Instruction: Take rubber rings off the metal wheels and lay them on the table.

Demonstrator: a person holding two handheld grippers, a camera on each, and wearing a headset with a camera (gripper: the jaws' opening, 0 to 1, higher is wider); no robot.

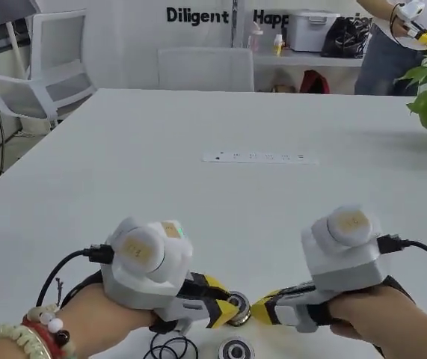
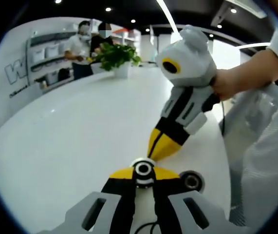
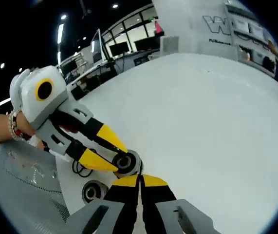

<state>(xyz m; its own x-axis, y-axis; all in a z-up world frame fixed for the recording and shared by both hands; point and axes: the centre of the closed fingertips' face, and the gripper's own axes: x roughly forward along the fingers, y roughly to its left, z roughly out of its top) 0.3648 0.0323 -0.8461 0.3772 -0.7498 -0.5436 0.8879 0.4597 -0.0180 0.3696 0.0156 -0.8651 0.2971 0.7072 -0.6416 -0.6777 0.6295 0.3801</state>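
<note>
Left gripper (image 1: 224, 311) is closed on the wheel (image 1: 237, 307). Right gripper (image 1: 262, 310), jaws together, meets the wheel's rim from the right. Whether it grips anything cannot be told.

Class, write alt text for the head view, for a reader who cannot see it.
The left gripper holds a small silver metal wheel in its yellow-and-black jaws, and the right gripper, jaws shut, points at its edge. A second metal wheel and thin black rubber rings lie on the white table nearby.
</note>
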